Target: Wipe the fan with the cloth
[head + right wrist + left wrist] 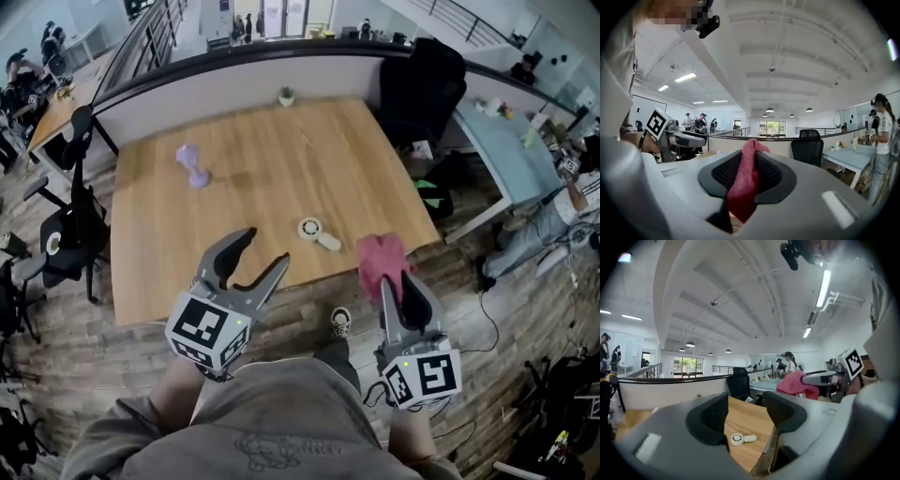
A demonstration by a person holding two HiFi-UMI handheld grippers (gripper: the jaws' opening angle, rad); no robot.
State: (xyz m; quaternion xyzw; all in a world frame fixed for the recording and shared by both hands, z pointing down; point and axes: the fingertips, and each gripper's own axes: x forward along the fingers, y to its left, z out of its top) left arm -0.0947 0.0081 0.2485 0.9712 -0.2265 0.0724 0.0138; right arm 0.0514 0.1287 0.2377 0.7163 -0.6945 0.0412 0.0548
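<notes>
Wood in pale, warm planks makes up the rectangular tabletop (pixel 262 169), seen from above in the head view. The fan (pixel 319 233) lies flat on it near the near edge. It is a small white plastic piece with a round, ringed head and a short rounded handle. Well apart from it, toward the far left, rests a lilac object (pixel 192 167) shaped like a dumbbell. A tiny pot (pixel 286 96) with green in it sits at the far edge, and a black office chair (pixel 422 84) stands past the far right corner. The left tongs (pixel 266 246) are smooth grey curved shells with dark inner pads, and behind them is a black-and-white marker cube (pixel 208 330). Their jaws stand apart with nothing between them. The right tongs (pixel 397 281) are clamped on the cloth (pixel 380 261), a pink-red fabric that rises crumpled from the tips, in line with the tabletop's near right corner.

In the left gripper view, the ribbed black pads sit wide of each other. The wood grain and the white fan show in the gap between them, farther off on the tabletop. The cloth hangs as a soft pink lump from the other tongs at the right.

In the right gripper view, the two meshed black pads press together on a folded strip of the cloth. Its surface is nappy, like towelling. It bulges above the pads and droops in a blunt tongue below them.
</notes>
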